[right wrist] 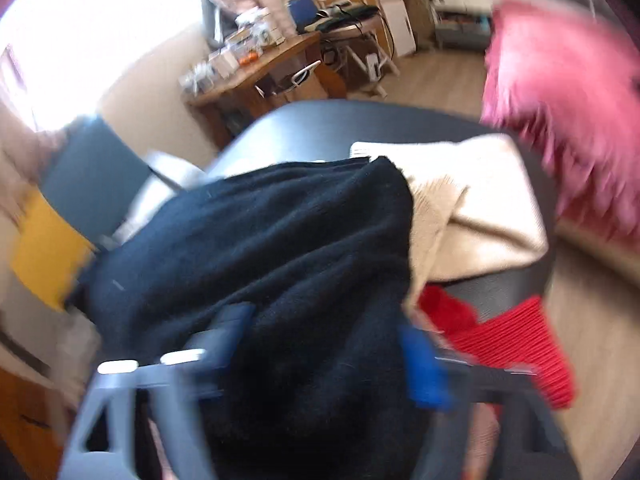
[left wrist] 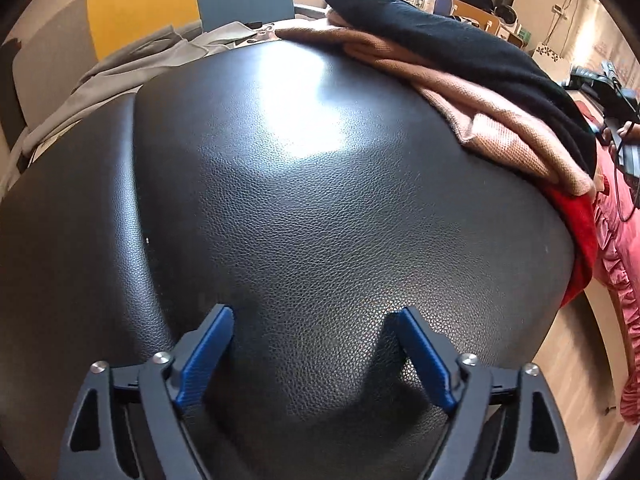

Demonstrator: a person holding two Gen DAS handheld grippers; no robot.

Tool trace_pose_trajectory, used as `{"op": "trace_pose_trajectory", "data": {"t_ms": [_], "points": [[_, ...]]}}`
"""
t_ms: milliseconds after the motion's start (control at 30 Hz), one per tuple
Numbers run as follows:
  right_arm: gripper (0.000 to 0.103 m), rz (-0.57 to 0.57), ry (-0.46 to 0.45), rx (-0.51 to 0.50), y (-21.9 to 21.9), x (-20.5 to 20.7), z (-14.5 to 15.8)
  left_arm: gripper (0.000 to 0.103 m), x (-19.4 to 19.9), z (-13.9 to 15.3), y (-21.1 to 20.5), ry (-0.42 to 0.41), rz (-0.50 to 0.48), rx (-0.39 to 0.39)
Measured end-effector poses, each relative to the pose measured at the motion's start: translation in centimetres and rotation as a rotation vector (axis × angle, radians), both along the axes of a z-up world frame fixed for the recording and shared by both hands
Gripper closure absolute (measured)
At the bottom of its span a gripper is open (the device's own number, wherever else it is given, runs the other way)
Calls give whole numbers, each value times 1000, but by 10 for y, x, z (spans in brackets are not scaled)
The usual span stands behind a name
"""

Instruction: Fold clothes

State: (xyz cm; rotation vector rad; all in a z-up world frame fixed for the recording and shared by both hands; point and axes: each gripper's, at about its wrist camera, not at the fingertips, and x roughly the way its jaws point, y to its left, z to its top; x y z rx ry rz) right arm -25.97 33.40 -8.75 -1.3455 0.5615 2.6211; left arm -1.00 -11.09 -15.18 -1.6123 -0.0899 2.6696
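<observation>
Broadly, a black leather-textured table (left wrist: 304, 184) takes up most of the left wrist view, its middle bare and shiny, probably kept free as the place to spread and fold a garment. Along its far and right edge lies the heap of clothes: a black knit garment (left wrist: 448, 36) on top, a tan knit piece (left wrist: 492, 120) beneath it, and a red knit item (left wrist: 576, 240) hanging over the table's edge. A grey garment (left wrist: 132, 60) lies apart at the far left, near a yellow chair back (left wrist: 140, 12). A pink ruffled cloth (left wrist: 616, 264) shows off the table to the right, over the wooden floor. In the blurred right wrist view the same pile appears from the other side, with the black knit garment (right wrist: 256, 248) filling the centre, the tan piece (right wrist: 480, 208) and the red item (right wrist: 520, 352) beside it. The left gripper (left wrist: 314, 316) hangs just above the bare tabletop with its blue-padded fingers spread wide and nothing between them, seemingly waiting for a garment to arrive. The right gripper (right wrist: 328, 340) is directly over the black garment with its fingers also spread apart; blur hides whether the pads touch the fabric. It looks poised to take that top piece from the pile.
</observation>
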Motion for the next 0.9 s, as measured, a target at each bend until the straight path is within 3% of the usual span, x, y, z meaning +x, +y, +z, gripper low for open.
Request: {"op": "trace_pose_trajectory", "data": {"t_ms": [100,167,267,300,367,500,567,667,733,800,900], "points": [[88,53,27,96,-22,5,8,6,-6,-4,4,-3,-13,8],[91,84,81,61,-31,14,19,0,-7,-6,5,-8,-27,17],[94,178,172,-32,-54,37,35,0,-8,-7,6,-15,-23,19],[101,234,192,-81,-66,46,40,0,-9,-6,5,-20,-18,24],[101,391,223,-144,-106,73,44,2,-11,-4,3,-27,-5,39],[101,648,200,-250,-185,135,31,28,-7,6,-18,-24,53,115],[100,714,163,-315,-210,164,13,29,-2,9,-33,-32,80,169],[99,692,116,-352,-218,194,-11,31,6,11,-51,-47,124,212],[91,619,107,-380,-200,203,-19,31,12,11,-59,-59,136,225],[58,522,119,-390,-167,200,-22,31,19,11,-61,-59,139,216],[40,343,173,-372,-107,203,-10,31,25,7,-58,-74,129,181]]}}
